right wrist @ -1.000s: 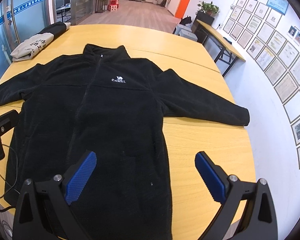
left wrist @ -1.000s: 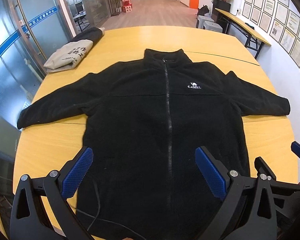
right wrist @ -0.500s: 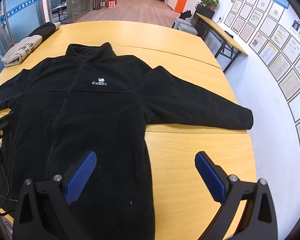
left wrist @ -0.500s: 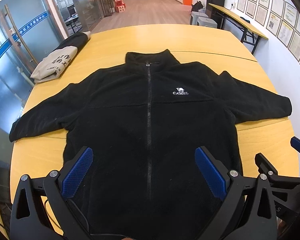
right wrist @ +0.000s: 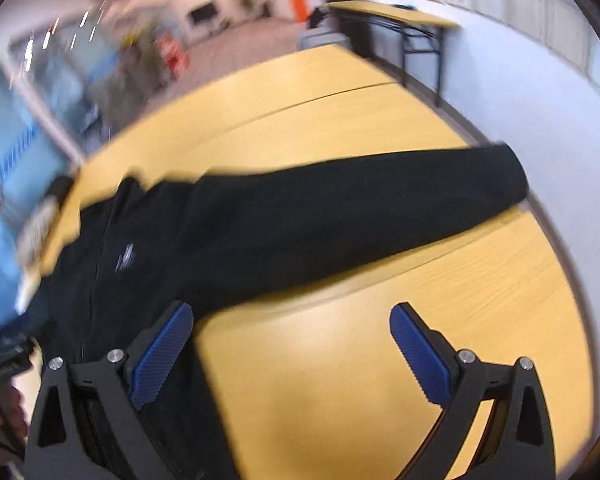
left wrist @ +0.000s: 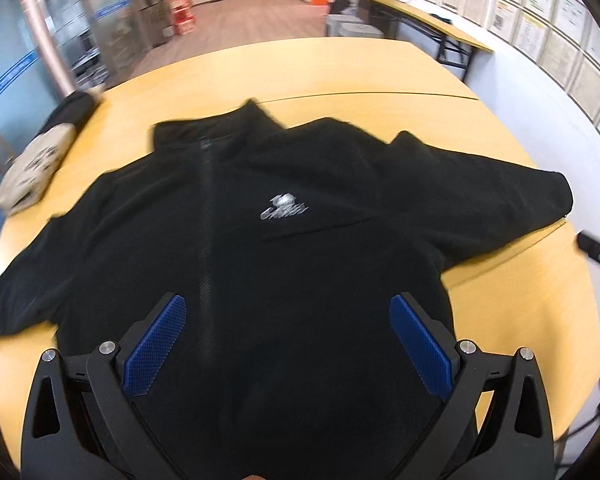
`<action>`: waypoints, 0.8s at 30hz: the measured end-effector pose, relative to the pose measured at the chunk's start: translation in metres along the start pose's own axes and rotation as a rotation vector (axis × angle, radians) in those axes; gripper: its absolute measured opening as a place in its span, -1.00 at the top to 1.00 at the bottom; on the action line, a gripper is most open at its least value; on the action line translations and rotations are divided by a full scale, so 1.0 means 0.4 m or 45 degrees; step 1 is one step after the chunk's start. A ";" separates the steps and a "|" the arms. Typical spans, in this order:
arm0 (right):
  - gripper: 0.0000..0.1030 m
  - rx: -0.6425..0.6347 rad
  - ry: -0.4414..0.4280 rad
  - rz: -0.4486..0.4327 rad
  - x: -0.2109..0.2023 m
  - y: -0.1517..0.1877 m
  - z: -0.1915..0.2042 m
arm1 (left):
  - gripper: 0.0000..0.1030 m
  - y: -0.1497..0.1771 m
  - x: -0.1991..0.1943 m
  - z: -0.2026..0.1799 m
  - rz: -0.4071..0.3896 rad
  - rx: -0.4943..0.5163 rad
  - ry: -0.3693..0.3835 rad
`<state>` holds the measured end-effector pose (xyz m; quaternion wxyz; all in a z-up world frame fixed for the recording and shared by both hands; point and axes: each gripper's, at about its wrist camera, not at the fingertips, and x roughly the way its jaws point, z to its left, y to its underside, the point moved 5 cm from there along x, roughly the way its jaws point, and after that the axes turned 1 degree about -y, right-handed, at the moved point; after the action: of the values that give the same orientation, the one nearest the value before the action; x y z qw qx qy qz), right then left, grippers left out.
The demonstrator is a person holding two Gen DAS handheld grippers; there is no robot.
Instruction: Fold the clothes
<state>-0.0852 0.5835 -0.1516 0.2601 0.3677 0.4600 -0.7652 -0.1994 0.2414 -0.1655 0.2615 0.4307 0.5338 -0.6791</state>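
Note:
A black fleece jacket (left wrist: 284,248) with a white chest logo lies flat and face up on the yellow table (left wrist: 340,76), zipper shut, both sleeves spread out. My left gripper (left wrist: 288,344) is open and empty above the jacket's lower body. My right gripper (right wrist: 292,352) is open and empty, over bare table just right of the jacket's hem, with the jacket's right sleeve (right wrist: 380,208) stretched across ahead of it. The right wrist view is motion-blurred.
A folded beige garment (left wrist: 32,168) and a dark one lie at the table's far left edge. A second table (left wrist: 428,16) stands by the right wall. The table's right edge is close to the sleeve cuff (left wrist: 556,196).
Both grippers have swung to the right and closer over the table. The right gripper has gone from over the jacket body to the bare table beside it. The jacket has not moved.

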 end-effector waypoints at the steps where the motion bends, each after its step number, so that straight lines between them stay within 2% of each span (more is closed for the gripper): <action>1: -0.96 0.049 -0.023 -0.030 0.003 -0.021 -0.063 | -1.00 -0.021 0.033 -0.019 -0.009 0.028 0.013; 3: -0.96 0.201 -0.090 -0.087 0.018 -0.060 -0.200 | -1.00 -0.055 0.093 -0.053 -0.016 0.074 0.022; 6: -0.93 0.417 -0.165 -0.133 0.054 -0.088 -0.353 | -1.00 -0.097 0.181 -0.108 -0.013 0.145 0.037; 9: -0.76 0.493 -0.180 -0.138 0.104 -0.103 -0.445 | -1.00 -0.128 0.255 -0.163 -0.016 0.212 0.056; 13: -0.69 0.667 -0.243 -0.162 0.171 -0.113 -0.548 | -1.00 -0.157 0.317 -0.210 -0.029 0.276 0.065; 14: -0.61 0.711 -0.250 -0.171 0.188 -0.115 -0.572 | -1.00 -0.166 0.328 -0.223 -0.041 0.292 0.071; 15: -0.50 0.739 -0.254 -0.188 0.203 -0.122 -0.592 | -1.00 -0.176 0.339 -0.236 -0.053 0.308 0.077; 16: -0.27 0.767 -0.258 -0.206 0.219 -0.128 -0.612 | -1.00 -0.181 0.352 -0.251 -0.050 0.326 0.086; 17: -0.16 0.790 -0.261 -0.221 0.232 -0.137 -0.631 | -1.00 -0.186 0.366 -0.267 -0.045 0.345 0.096; 19: 0.25 0.796 -0.271 -0.221 0.254 -0.161 -0.651 | -1.00 -0.190 0.395 -0.297 -0.031 0.385 0.107; 20: 0.37 0.798 -0.279 -0.215 0.267 -0.169 -0.659 | -1.00 -0.187 0.410 -0.311 -0.019 0.404 0.107; 21: 0.62 0.798 -0.291 -0.203 0.284 -0.174 -0.665 | -1.00 -0.185 0.417 -0.317 -0.020 0.400 0.111; 22: 0.80 0.797 -0.301 -0.193 0.297 -0.179 -0.670 | -1.00 -0.184 0.420 -0.315 -0.026 0.375 0.124; 24: 0.82 0.787 -0.314 -0.196 0.309 -0.195 -0.673 | -1.00 -0.183 0.424 -0.306 -0.037 0.318 0.157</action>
<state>-0.1292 0.8514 -0.2933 0.1315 0.2981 0.1980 -0.9245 -0.3051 0.3969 -0.2825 0.1627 0.4929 0.4664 -0.7163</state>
